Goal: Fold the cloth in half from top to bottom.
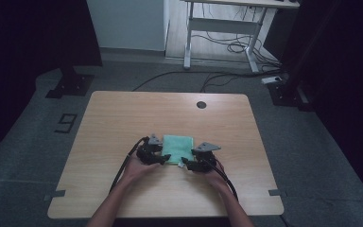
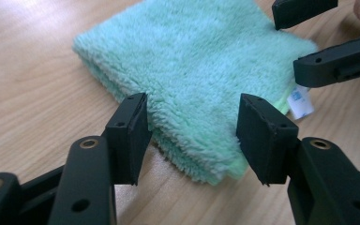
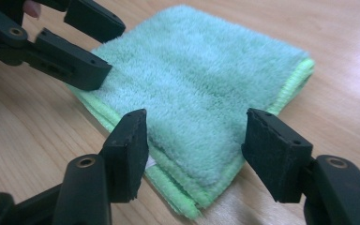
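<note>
Your left hand-held gripper [image 2: 192,136]: jaws wide, folded green towel [image 2: 192,70] corner between, ungripped | your right hand-held gripper [image 3: 194,150]: same, opposite corner | desk [image 1: 123,118] beneath.

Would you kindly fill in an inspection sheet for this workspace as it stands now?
Surface: wooden table, a dark round grommet near its far edge.
Job's things: folded green cloth, flat, white tag at one corner.
Clutter: nothing seen.
Grippers: left tool open, jaws astride a near cloth corner; right tool open at the other near corner.
Cables: one trails from each tool; more on the floor.
Surroundings: white desk frame, dark stands.
</note>
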`<state>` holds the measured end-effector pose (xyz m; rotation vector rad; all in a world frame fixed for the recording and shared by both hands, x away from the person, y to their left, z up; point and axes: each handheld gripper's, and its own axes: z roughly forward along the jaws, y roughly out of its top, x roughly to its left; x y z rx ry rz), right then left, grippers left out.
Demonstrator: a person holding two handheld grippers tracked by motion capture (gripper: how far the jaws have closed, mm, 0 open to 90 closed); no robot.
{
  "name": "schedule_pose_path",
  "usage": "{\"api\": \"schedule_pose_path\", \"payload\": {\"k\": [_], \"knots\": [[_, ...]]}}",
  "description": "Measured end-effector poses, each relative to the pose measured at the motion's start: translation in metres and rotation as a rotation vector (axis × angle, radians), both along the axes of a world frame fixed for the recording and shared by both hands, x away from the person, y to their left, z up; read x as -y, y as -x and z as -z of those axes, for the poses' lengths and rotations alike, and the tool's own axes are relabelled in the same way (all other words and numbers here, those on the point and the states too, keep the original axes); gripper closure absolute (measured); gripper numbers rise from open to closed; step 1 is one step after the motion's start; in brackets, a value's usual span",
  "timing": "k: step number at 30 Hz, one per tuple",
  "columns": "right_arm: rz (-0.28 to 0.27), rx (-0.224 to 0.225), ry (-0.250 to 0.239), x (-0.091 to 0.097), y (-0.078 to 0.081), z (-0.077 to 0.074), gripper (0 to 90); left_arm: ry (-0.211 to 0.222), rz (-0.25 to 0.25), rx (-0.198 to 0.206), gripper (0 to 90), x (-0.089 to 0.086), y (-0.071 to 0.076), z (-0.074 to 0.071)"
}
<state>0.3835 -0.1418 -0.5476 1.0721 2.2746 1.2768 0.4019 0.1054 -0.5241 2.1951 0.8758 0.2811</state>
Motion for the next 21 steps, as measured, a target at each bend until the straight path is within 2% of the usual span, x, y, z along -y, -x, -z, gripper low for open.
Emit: {"api": "schedule_pose_path", "payload": {"k": [4, 8, 12, 15, 18, 21], "knots": [[-0.005, 0.035, -0.069, 0.008, 0.009, -0.009, 39.3, 0.035, -0.01, 0.015, 42.6, -0.004, 0.011, -0.011], [-0.005, 0.058, -0.086, 0.015, 0.02, -0.018, 39.2, 0.045, -0.007, 0.062, 42.1, -0.007, 0.028, -0.024], [-0.001, 0.064, -0.073, 0.023, 0.032, -0.021, 39.2, 0.069, -0.011, 0.09, 42.1, -0.012, 0.043, -0.031], [0.002, 0.07, -0.078, 0.029, 0.041, -0.019, 39.1, 0.077, -0.02, 0.107, 42.2, -0.016, 0.054, -0.031], [0.002, 0.076, -0.091, 0.036, 0.05, -0.016, 39.2, 0.082, -0.033, 0.107, 41.6, -0.022, 0.062, -0.026], [-0.004, 0.09, -0.081, 0.042, 0.061, -0.015, 39.2, 0.086, -0.045, 0.11, 41.1, -0.029, 0.07, -0.021]]}}
